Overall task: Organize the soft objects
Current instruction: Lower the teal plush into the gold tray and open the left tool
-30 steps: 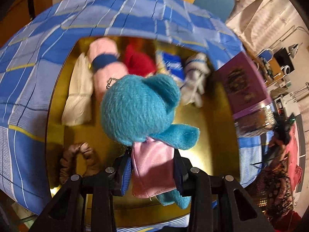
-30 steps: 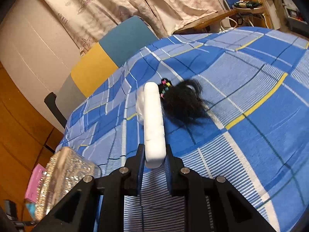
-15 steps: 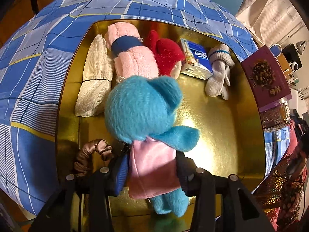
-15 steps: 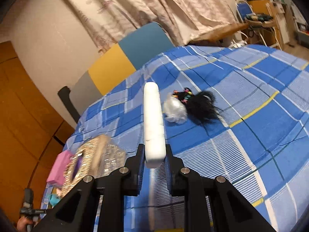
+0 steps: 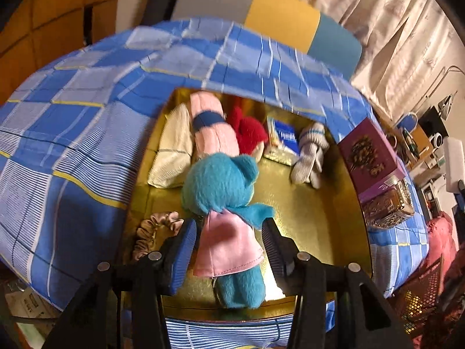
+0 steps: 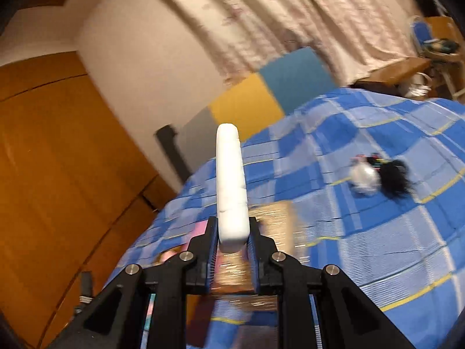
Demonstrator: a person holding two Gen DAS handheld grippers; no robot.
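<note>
The left gripper is opening its jaws, pads clear of the teal plush lying between them in the gold tray, near the scrunchie. The right gripper is clamped on a white foam bar above the checked cloth.

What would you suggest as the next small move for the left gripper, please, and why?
Probably draw the left gripper back. Its jaws are opening and stand off the teal plush toy in a pink dress, which seems to lie in the gold tray.
</note>
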